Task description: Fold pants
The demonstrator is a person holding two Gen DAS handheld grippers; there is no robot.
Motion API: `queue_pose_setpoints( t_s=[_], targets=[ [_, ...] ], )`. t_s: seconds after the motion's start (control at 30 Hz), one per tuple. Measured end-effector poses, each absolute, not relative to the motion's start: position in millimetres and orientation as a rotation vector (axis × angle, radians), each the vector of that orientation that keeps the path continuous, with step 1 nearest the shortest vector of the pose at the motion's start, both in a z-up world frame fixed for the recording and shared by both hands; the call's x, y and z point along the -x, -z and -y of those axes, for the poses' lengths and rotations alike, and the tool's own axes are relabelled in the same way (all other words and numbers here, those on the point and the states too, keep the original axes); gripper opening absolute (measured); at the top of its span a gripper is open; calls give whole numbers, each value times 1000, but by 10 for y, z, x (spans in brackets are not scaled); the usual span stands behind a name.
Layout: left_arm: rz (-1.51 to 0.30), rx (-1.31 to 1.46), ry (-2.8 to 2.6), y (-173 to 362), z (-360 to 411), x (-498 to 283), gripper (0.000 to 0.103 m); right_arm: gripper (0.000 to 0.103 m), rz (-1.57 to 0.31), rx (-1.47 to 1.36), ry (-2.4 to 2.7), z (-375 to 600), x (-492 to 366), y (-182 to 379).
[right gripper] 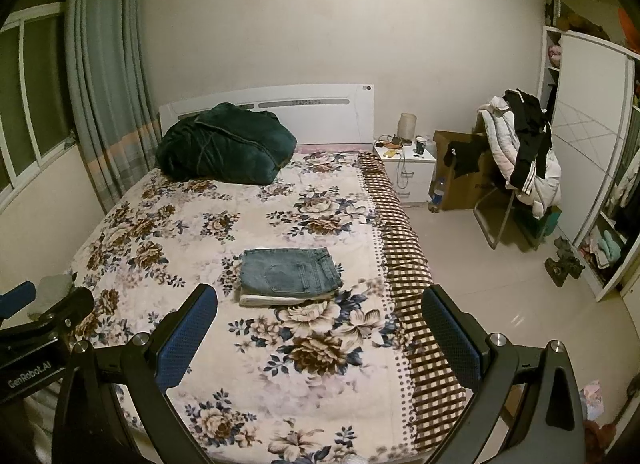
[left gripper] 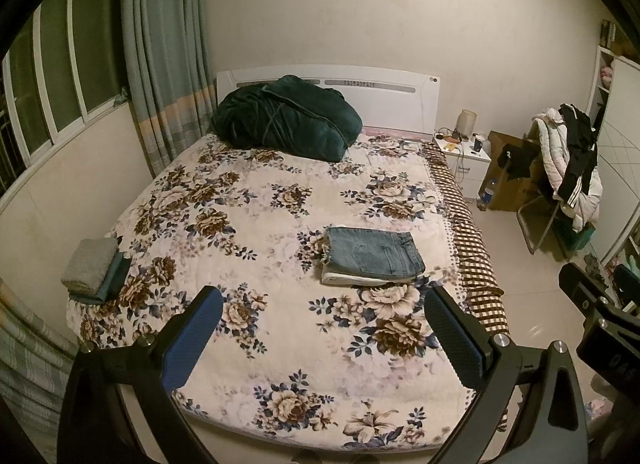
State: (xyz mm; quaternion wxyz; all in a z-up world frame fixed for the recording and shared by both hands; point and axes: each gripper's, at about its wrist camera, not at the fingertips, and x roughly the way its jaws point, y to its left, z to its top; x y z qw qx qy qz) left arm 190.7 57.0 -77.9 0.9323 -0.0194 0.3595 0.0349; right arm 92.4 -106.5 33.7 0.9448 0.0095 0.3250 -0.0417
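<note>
Left claw: jaws spread wide, nothing between the blue pads; held above the foot end of the bed, well apart from the jeans.
Right claw: jaws spread wide, empty; held above the foot end of the bed, nearer the checked edge. Its body also shows at the right border of the left wrist view.
Jeans: folded into a flat rectangle, back pocket up, lying on the floral blanket toward the right side of the bed; frayed hem at the left end, waistband at the right.
White garment: folded, lying directly under the jeans, its edge showing along the near side.
Bed: covered by a floral blanket; a brown checked sheet runs along its right edge.
Green quilt: bundled at the head end, against the white headboard.
Towels: a grey folded piece on a teal one, at the left edge of the bed, well apart from the jeans.
Nightstand: white, just beside the head of the bed; carries a lamp, a cup and cables.
Chair: on the floor right of the bed, draped with a white jacket and black clothes.
Curtain: grey-green, hanging left of the headboard beside the window.
</note>
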Motion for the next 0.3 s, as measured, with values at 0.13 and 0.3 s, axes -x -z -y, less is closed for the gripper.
queue_pose_setpoints(
  t_s=[0.13, 0.3],
  targets=[
    [-737, 45, -68, 772, -578, -1903, 103, 103, -664, -17, 81, 1051, -904, -338],
    [-727, 50, -71, 772, -532, -1836, 103, 103, -665, -16, 79, 1048, -909, -341]
  ],
)
